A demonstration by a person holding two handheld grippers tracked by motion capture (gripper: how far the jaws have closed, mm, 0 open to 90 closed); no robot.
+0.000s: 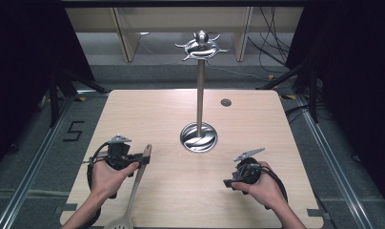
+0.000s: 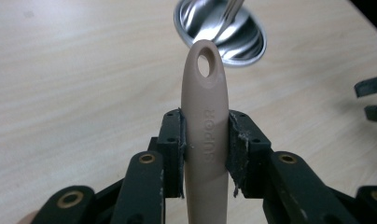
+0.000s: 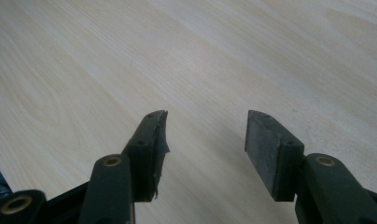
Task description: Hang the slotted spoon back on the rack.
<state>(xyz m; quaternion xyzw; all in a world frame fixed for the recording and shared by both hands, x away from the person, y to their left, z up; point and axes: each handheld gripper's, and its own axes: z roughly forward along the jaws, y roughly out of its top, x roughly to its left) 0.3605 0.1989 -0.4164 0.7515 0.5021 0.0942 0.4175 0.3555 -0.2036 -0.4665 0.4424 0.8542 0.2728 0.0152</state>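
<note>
Spatula gripped at the counter's near left

High view: I see my left hand-held gripper [image 1: 144,157] clamping the spatula [image 1: 133,191]; the stand [image 1: 199,136] is farther off. Left gripper view: handle hole. Right gripper view: my right hand-held gripper [image 3: 206,130] gapes empty.

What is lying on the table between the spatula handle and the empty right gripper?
Nothing. In the high view, bare table lies between the spatula handle and the right gripper.
</note>
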